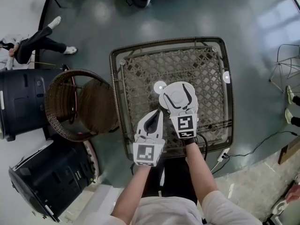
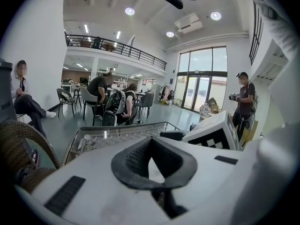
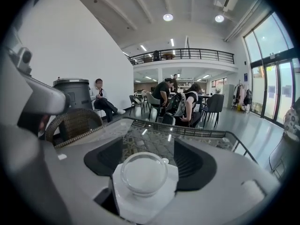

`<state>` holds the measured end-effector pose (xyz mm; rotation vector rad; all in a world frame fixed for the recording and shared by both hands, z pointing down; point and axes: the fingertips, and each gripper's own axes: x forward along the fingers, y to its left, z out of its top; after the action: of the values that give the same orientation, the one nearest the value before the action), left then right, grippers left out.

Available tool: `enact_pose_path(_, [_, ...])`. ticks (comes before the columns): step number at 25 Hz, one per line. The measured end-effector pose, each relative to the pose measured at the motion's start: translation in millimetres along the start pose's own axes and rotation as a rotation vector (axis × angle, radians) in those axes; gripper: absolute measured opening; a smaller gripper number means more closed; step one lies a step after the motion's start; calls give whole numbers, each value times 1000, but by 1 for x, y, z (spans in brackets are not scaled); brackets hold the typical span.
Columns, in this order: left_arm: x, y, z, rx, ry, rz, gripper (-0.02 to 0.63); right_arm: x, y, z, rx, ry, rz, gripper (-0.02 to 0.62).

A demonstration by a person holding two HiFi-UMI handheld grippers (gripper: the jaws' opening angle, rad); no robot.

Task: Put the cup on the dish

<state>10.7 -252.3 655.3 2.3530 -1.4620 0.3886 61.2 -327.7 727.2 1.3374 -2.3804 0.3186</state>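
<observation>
A clear cup [image 3: 143, 173] stands upright on a white angular dish [image 3: 140, 201], on the glass top of the wicker table [image 1: 136, 78]. My right gripper [image 3: 149, 143] stands open around them, with its black pads [image 3: 194, 165] on either side and no press on the dish that I can see. In the head view the cup [image 1: 176, 96] and dish [image 1: 167, 103] sit between the jaws of the right gripper [image 1: 178, 89], near the table's middle. My left gripper [image 1: 157, 112] hovers just to the left and nearer me, its jaws [image 2: 151, 144] shut with nothing in them.
A round wicker chair [image 1: 79, 104] stands left of the table. Two black bins [image 1: 23, 102] [image 1: 51, 177] are further left. A seated person [image 1: 33, 43] is at the far left. A cable [image 1: 262, 144] runs over the floor at the right. A small white disc [image 1: 160, 86] lies on the glass.
</observation>
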Motion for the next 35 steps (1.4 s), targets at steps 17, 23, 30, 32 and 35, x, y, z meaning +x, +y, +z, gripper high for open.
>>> enact_pose_path(17, [-86, 19, 122, -62, -211, 127, 5, -134, 28, 156, 16, -226, -100, 182])
enact_pose_path(23, [-111, 21, 159, -65, -271, 148, 5, -161, 57, 205, 5, -279, -89, 114])
enact_pose_path(30, [-157, 14, 195, -1, -361, 125, 5, -193, 100, 248, -25, -349, -55, -2])
enact_pose_path(32, [-171, 18, 204, 8, -385, 140, 6, -198, 110, 262, 10, -376, -41, -2])
enact_pose_path(35, [-193, 23, 217, 34, -420, 157, 5, -209, 122, 283, 34, -419, -29, -2])
